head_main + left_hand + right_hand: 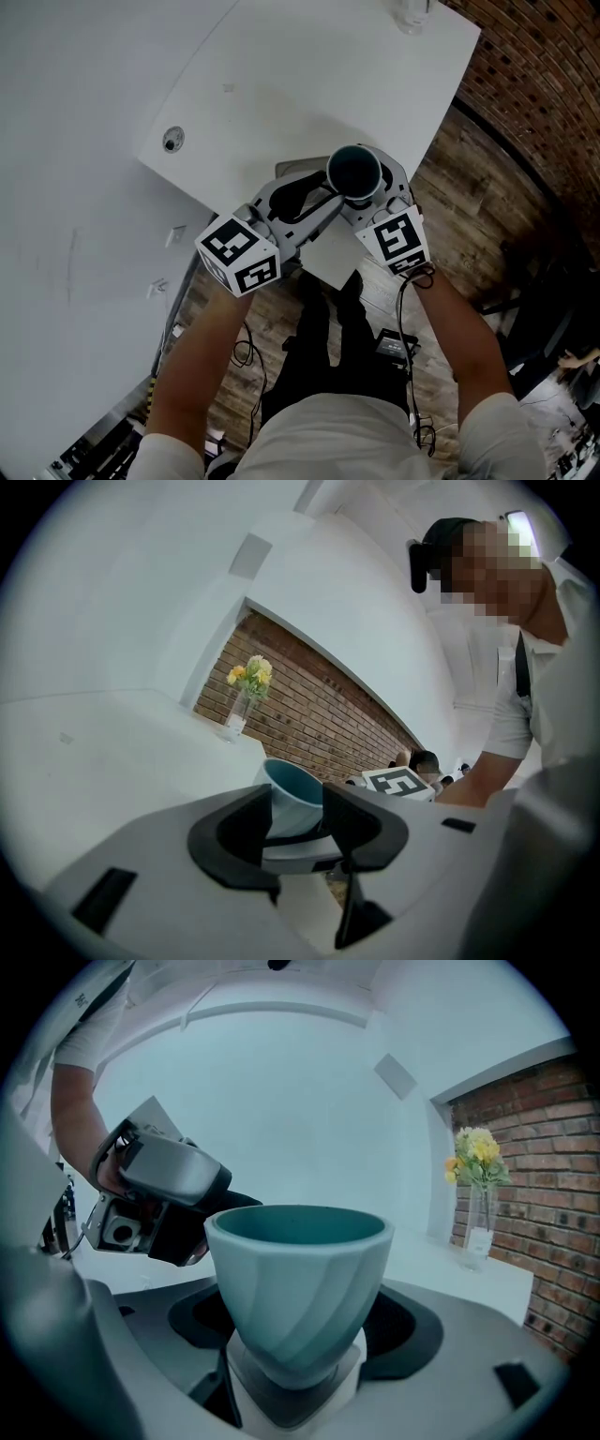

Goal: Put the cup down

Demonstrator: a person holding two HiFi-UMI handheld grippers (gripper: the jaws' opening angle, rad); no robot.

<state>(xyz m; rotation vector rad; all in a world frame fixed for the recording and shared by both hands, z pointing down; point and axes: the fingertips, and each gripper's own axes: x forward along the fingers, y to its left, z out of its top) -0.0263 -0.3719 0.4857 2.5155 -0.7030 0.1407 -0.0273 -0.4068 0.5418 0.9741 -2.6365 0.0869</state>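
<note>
Right jaws: clamped low on upright cup | left jaws: wide apart, gripping nothing, cup just ahead

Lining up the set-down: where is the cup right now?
Head view, centre: the cup stands upright between the right gripper's jaws, over the white table's near corner.

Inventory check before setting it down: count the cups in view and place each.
1. The teal cup stands upright, held by the right gripper. No other shows, though one could be hidden.

Teal cup, white table, seemingly yellow flowers
</note>
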